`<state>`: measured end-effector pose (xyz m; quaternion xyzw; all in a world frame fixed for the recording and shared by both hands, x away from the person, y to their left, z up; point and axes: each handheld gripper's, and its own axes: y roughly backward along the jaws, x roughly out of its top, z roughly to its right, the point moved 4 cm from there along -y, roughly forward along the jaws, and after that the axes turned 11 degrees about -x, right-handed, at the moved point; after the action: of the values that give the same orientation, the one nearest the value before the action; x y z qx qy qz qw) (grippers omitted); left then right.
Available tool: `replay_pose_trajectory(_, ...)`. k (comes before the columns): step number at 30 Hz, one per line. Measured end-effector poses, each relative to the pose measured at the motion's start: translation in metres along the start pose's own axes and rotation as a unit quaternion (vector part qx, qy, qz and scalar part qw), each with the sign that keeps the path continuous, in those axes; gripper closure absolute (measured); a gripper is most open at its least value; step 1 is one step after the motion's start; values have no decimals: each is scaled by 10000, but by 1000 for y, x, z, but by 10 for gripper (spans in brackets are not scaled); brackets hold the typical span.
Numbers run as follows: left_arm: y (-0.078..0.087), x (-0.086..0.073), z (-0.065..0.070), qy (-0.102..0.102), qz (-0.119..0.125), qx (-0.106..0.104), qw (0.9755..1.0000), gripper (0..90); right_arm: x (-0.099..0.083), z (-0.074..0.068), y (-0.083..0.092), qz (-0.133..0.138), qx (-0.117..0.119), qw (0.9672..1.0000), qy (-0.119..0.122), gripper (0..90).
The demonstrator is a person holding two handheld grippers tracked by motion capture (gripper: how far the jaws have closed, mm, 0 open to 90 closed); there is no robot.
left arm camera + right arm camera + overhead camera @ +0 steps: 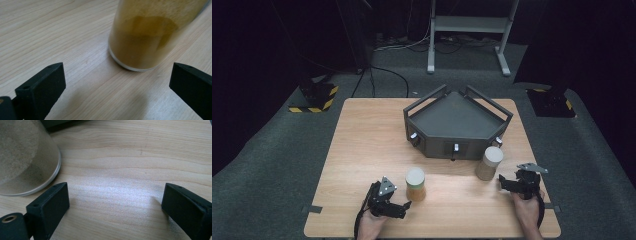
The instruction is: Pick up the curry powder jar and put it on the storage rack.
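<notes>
Two jars and a tray are sitting on the table, with a pair of tongs lying low at each side of the frame.

In the high view the tray [457,122] is occupying the centre of the frame, on the table [362,140]. The left jar [415,184] is standing below the tray, just left of centre; the right jar [489,163] is standing at the tray's lower right corner, just beside it. The left tongs [404,207] are lying at the lower left, near the left jar; the right tongs [503,181] are lying at the lower right, just right of the right jar. A stand [472,30] is standing at the top of the frame, behind the table.
</notes>
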<state>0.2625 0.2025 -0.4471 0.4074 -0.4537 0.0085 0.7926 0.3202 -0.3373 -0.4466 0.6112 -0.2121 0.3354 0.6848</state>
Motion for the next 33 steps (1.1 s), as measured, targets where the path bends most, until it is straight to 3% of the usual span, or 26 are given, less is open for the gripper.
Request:
replay_pose_trajectory(11, -9, 11, 9, -152, 138, -93, 9997, 9, 0, 0, 0, 7, -1, 10000, 1, 72)
replay_pose_trajectory(18, -13, 16, 11, -129, 297, -151, 9994, 22, 0, 0, 0, 6, -1, 10000, 0, 73)
replay_pose_trajectory(33, -21, 28, 21, -209, 512, 8, 9985, 85, 0, 0, 0, 7, -4, 10000, -4, 75)
